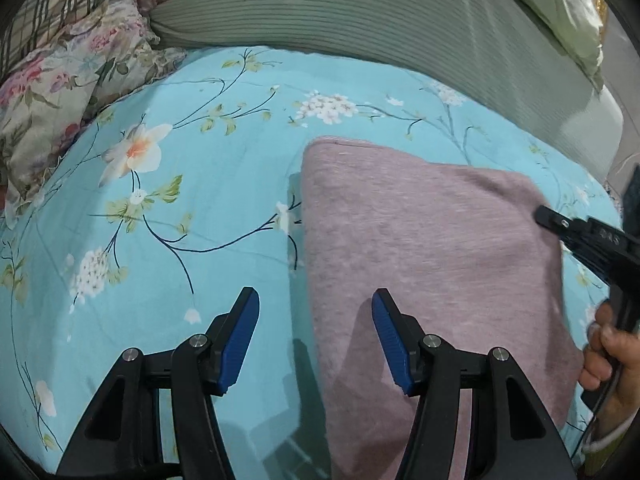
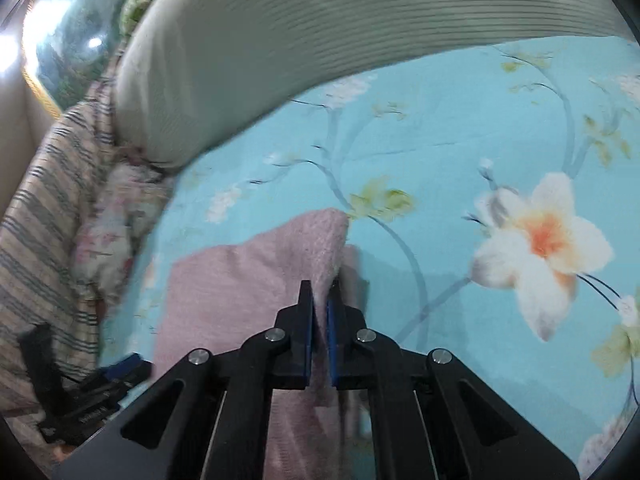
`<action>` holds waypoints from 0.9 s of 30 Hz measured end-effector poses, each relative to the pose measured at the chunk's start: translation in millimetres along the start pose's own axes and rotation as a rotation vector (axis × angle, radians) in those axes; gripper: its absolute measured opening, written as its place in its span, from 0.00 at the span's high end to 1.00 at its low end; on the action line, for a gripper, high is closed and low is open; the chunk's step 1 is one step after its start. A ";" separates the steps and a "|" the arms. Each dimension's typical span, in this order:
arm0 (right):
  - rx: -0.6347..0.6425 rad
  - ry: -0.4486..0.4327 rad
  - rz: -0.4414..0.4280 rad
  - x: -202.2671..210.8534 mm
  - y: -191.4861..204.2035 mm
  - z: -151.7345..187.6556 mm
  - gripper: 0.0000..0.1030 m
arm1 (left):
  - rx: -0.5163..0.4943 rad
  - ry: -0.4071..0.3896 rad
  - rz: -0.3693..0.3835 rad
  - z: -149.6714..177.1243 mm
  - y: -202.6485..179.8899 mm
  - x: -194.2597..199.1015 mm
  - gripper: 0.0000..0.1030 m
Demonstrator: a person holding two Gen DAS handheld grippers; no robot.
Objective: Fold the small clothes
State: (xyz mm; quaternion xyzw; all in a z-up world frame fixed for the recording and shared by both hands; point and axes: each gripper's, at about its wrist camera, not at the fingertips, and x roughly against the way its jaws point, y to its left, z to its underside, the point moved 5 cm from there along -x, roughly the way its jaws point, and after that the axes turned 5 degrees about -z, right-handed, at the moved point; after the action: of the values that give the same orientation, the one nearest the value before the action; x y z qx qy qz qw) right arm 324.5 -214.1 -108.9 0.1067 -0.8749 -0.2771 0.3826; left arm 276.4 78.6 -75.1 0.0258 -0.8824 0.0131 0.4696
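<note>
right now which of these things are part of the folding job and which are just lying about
Part of the job:
- pink garment, lying on the bed
- right gripper, fingers shut on the garment's edge
- left gripper, open, over the garment's left edge

Just lying about:
- blue floral bedsheet
- green ribbed pillow
- floral cushion

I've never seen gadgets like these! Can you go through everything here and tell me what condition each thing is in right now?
Pink garment: lying on the bed, one corner pinched and raised.
Left hand-held gripper: open, holding nothing, poised at the garment's left edge.
Right hand-held gripper: shut on the pink garment.
Blue floral bedsheet: spread out under the garment.
Green ribbed pillow: lying at the sheet's far edge.
</note>
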 end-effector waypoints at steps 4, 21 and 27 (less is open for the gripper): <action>-0.066 0.031 -0.015 -11.3 -16.9 7.0 0.91 | -0.011 0.016 -0.027 1.2 -1.0 -19.2 0.40; 0.054 0.012 -0.048 79.1 46.9 63.9 0.67 | -0.019 -0.006 -0.016 34.4 2.3 31.9 0.31; 0.100 0.028 -0.031 100.3 56.9 91.0 0.54 | -0.047 -0.012 -0.019 65.5 -3.4 55.5 0.22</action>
State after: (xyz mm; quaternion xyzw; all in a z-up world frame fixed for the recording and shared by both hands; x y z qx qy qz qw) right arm 190.9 -170.6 -65.8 0.1430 -0.8804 -0.2374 0.3848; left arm 191.4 70.2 -65.6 0.0233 -0.8849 -0.0124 0.4650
